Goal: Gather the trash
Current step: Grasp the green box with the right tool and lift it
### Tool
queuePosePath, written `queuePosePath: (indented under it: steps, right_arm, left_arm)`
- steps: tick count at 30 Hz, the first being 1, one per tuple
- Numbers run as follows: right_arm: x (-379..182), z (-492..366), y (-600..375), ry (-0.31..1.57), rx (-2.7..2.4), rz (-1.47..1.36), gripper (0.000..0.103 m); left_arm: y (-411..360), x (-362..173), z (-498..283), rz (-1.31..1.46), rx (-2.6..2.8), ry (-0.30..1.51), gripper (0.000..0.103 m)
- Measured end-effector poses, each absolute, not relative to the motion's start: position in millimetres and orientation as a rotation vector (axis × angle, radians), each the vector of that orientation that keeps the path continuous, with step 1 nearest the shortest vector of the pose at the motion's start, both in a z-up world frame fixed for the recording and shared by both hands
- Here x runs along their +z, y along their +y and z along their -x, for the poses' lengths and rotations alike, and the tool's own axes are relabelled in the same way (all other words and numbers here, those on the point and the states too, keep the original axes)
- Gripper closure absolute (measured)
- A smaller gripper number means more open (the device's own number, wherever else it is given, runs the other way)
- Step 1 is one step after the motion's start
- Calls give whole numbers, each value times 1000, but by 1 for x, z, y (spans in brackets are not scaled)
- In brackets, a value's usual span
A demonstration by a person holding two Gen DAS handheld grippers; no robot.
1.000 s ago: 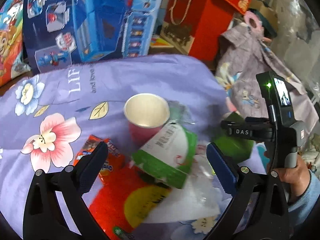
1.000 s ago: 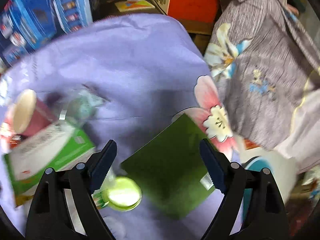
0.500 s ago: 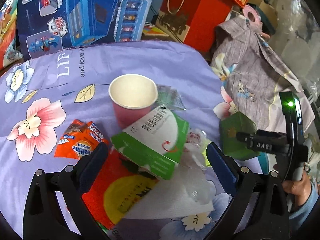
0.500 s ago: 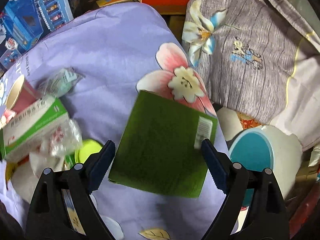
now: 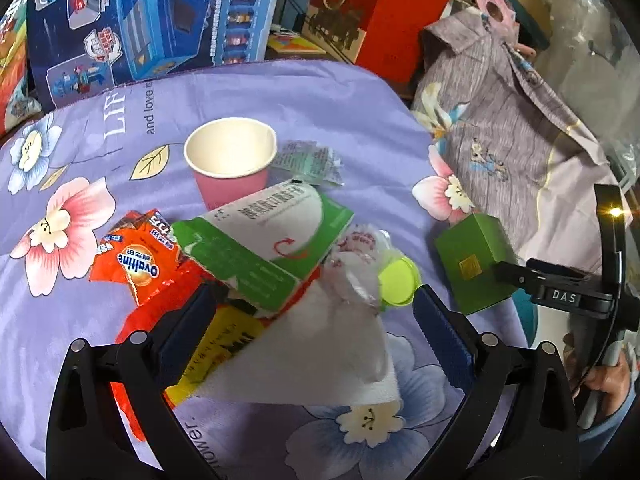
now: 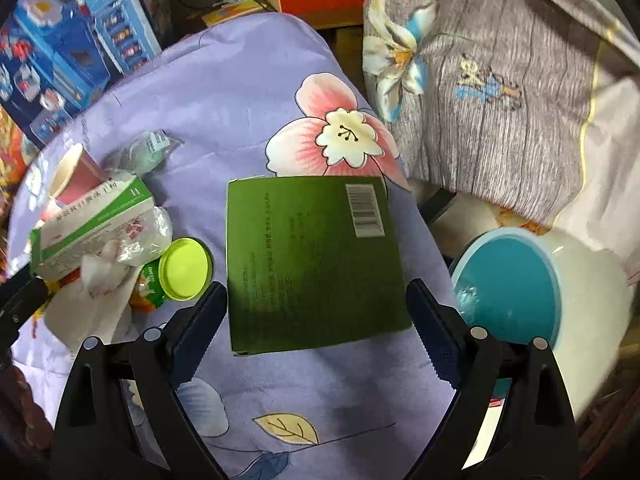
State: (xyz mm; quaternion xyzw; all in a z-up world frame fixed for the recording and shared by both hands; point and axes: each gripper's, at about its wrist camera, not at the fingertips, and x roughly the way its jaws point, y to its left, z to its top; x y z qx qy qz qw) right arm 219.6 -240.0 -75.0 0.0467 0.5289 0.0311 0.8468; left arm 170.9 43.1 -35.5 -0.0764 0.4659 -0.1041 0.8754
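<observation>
Trash on the purple cloth [image 6: 248,92]: green box [image 6: 316,260] sits between my opening right gripper [image 6: 316,320], untouched.
It may slip free; bin [image 6: 508,288] waits at three o'clock. My left gripper [image 5: 316,328] gapes wide over the napkin [image 5: 320,356].

1. Dark green box [image 6: 316,260] with a barcode lies flat on the purple floral cloth [image 6: 248,92].
2. Pink paper cup [image 5: 230,160] stands upright.
3. Green-and-white carton [image 5: 264,240], orange wrapper [image 5: 136,256] and white tissue [image 5: 316,352] lie heaped together.
</observation>
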Motion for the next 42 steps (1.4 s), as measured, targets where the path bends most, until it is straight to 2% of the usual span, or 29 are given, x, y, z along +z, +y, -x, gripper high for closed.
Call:
queuePosePath:
  steps: [10,16,25,29,31,33,36,42]
  right_arm:
    - [-80,-208,-269,1109,144,-238,16]
    - [-82,-194,-269,1139,238,-222,16]
    - [-67,-200,-295,1046,207,-275,17]
    - [-87,-214,-287,1103,288,-331,31]
    - [-88,-212,-275,1112,330,-317,50]
    - [-89,-207,-264,1123,366,-307,61]
    - [-90,-194,-251,1137,418,-297,72]
    - [-87,-177,-237,1155,493,-304,72]
  left_arm:
    - [-14,-24,-163,31,-301,955,4]
    - [-27,-24,-162,1,-296,958,4]
    - [-34,-27,-163,-11,-271,980,4]
    - [-33,-24,-158,-37,-241,967,4]
    - [-27,-24,-157,-33,-220,966,4]
    - [-22,-25,-155,-23,-206,969,4]
    - [-19,-25,-152,-17,-204,966,4]
    - [-17,-24,-139,-32,-206,947,4]
